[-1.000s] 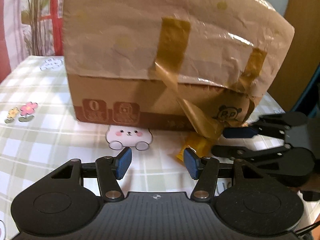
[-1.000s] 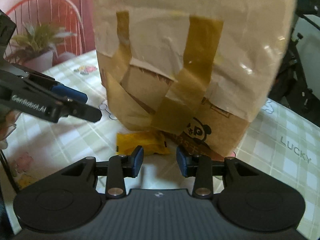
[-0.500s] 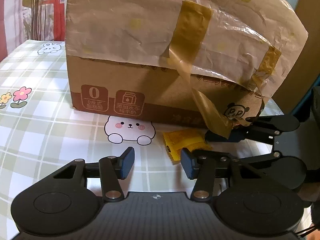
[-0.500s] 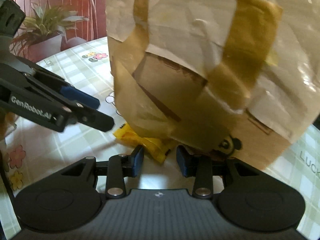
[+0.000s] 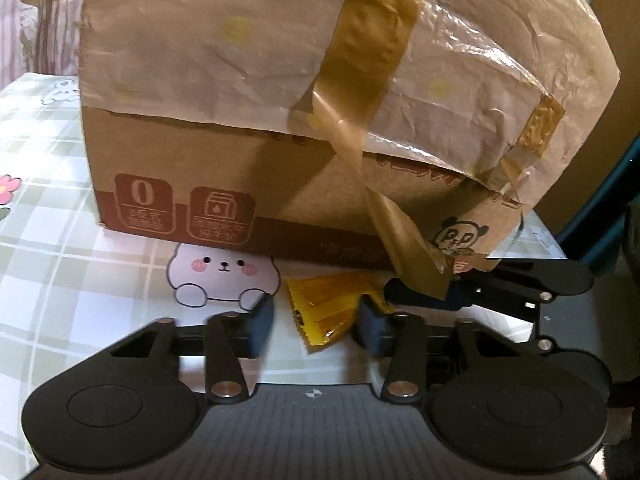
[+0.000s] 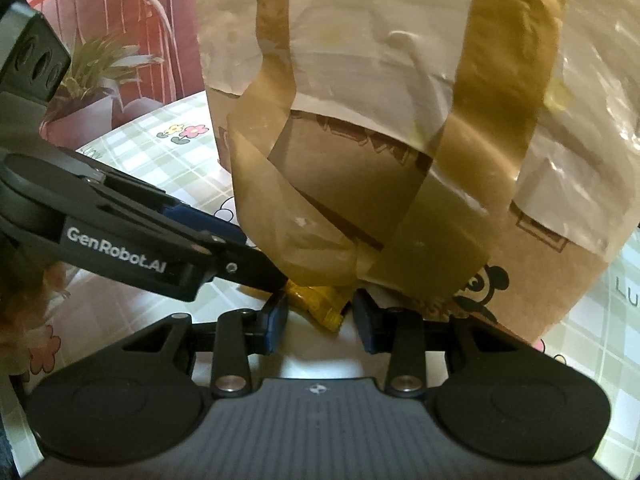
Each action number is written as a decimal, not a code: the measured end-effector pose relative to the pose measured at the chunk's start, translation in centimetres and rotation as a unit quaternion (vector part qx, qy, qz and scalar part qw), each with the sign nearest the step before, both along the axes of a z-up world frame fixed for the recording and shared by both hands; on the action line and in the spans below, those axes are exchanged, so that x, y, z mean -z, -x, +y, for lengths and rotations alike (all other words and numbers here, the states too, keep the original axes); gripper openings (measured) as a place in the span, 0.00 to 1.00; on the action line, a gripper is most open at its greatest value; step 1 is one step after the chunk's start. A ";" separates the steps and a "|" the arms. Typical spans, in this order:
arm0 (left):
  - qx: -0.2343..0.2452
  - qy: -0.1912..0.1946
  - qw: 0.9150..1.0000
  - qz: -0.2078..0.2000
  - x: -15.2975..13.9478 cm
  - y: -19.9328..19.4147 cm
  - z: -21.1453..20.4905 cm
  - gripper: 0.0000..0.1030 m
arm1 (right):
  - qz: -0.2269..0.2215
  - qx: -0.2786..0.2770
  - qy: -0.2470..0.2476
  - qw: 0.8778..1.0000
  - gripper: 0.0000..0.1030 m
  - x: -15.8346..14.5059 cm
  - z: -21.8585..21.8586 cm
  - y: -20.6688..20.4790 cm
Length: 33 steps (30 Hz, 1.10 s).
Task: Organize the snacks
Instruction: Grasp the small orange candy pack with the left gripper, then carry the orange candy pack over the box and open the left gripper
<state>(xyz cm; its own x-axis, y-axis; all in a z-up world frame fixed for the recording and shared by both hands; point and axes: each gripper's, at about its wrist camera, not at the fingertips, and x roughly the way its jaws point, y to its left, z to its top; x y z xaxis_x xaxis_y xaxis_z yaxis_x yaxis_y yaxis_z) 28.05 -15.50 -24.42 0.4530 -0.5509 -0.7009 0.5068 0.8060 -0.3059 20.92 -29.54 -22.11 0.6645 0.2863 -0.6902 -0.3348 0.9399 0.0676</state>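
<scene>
A small yellow snack packet (image 5: 332,308) lies on the checked tablecloth (image 5: 60,280) against the foot of a taped cardboard box (image 5: 240,168). My left gripper (image 5: 316,316) straddles the packet. Its jaws are closing; the left pad still stands a little off the wrapper. In the right wrist view the packet's (image 6: 320,300) end sits between the fingers of my right gripper (image 6: 320,316), which is open and narrow, with a gap at the right pad. The left gripper (image 6: 264,260) reaches in from the left there. The right gripper (image 5: 404,300) comes in from the right, its tips partly behind loose tape.
The box (image 6: 400,200) is wrapped in plastic film, and a loose flap of brown tape (image 5: 412,256) hangs over the packet's right end. A potted plant (image 6: 100,68) and a red chair (image 6: 100,8) stand beyond the table. The table's edge (image 5: 548,240) runs close on the right.
My left gripper moved forward and down over the packet, and its jaws narrowed. The right gripper closed in on the box's corner until the packet's end lay between its fingers.
</scene>
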 end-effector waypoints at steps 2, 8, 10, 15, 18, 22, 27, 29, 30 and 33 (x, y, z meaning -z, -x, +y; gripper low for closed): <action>0.004 0.002 1.000 0.002 0.3 -0.2 0.0 0.28 | -0.003 0.002 0.001 1.000 0.39 0.0 0.1 0.2; 0.008 0.009 1.000 0.007 0.8 0.3 0.7 0.20 | -0.009 -0.005 0.004 1.000 0.29 0.0 1.2 0.8; 0.006 0.013 1.000 0.009 0.8 0.7 1.0 0.20 | -0.010 -0.007 0.003 1.000 0.27 0.0 1.6 1.0; -0.001 0.016 1.000 0.015 1.0 1.7 1.9 0.20 | -0.006 -0.017 0.000 1.000 0.23 -0.2 2.5 1.6; -0.009 0.017 1.000 0.020 0.9 2.3 2.6 0.20 | -0.003 -0.021 -0.007 1.000 0.21 -0.2 3.1 2.0; -0.017 0.021 0.999 0.022 0.6 2.9 4.0 0.20 | -0.001 -0.027 -0.015 1.000 0.17 -0.3 3.7 2.4; -0.020 0.028 0.999 -0.001 -1.0 4.1 5.2 0.20 | -0.013 -0.023 -0.023 0.999 0.17 -1.2 4.5 3.0; -0.020 0.032 0.999 -0.017 -2.2 4.5 5.8 0.19 | -0.024 -0.024 -0.023 0.999 0.17 -2.0 4.6 3.3; -0.021 0.036 0.999 -0.027 -2.9 4.7 5.9 0.19 | -0.031 -0.024 -0.024 0.999 0.17 -2.4 4.7 3.4; -0.020 0.043 0.997 -0.057 -5.2 5.3 6.3 0.19 | -0.054 -0.025 -0.024 0.998 0.17 -4.2 4.7 3.8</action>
<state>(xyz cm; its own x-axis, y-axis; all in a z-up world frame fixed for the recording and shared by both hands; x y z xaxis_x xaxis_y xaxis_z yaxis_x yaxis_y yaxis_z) 22.70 -9.16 -19.22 0.5498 -0.5859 -0.5954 0.5093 0.8001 -0.3170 17.10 -24.81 -17.93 0.7188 0.3517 -0.5996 -0.3883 0.9186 0.0734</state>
